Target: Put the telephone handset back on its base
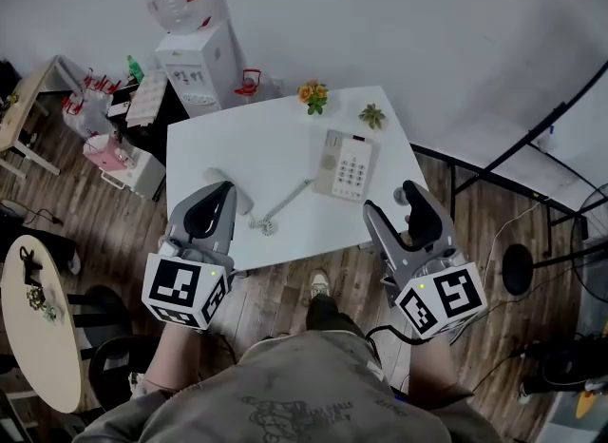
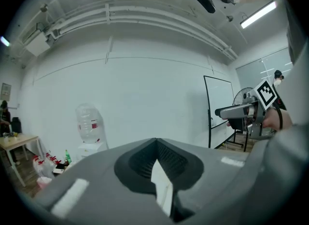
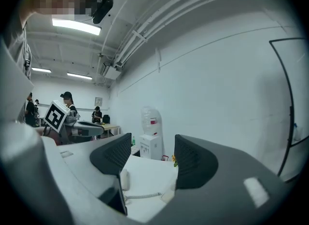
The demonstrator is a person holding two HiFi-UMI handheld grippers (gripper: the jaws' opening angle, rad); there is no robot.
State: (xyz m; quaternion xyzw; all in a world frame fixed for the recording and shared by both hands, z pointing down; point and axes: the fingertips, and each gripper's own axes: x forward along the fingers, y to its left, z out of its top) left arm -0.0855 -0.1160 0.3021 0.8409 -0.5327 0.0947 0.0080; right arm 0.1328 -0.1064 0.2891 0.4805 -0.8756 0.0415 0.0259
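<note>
A white telephone base (image 1: 344, 165) with a keypad lies on the white table (image 1: 247, 142). Its handset (image 1: 241, 202) rests off the base at the table's left front, partly hidden behind my left gripper (image 1: 221, 192). A coiled cord (image 1: 283, 203) links the two. My left gripper hovers above the table's front left edge with its jaws closed on nothing, seen up close as my left gripper (image 2: 155, 144). My right gripper (image 1: 391, 199) hangs open past the front right corner. In the right gripper view, the handset (image 3: 125, 179) and cord (image 3: 145, 196) show between the spread jaws of my right gripper (image 3: 153, 154).
A small orange flower pot (image 1: 313, 95) and a green plant (image 1: 371, 116) stand at the table's far edge. A water dispenser (image 1: 198, 61) stands behind the table. A black metal frame (image 1: 513, 151) runs along the right, and a round table (image 1: 38, 327) sits at the left. The person's shoe (image 1: 318, 284) is by the table's front.
</note>
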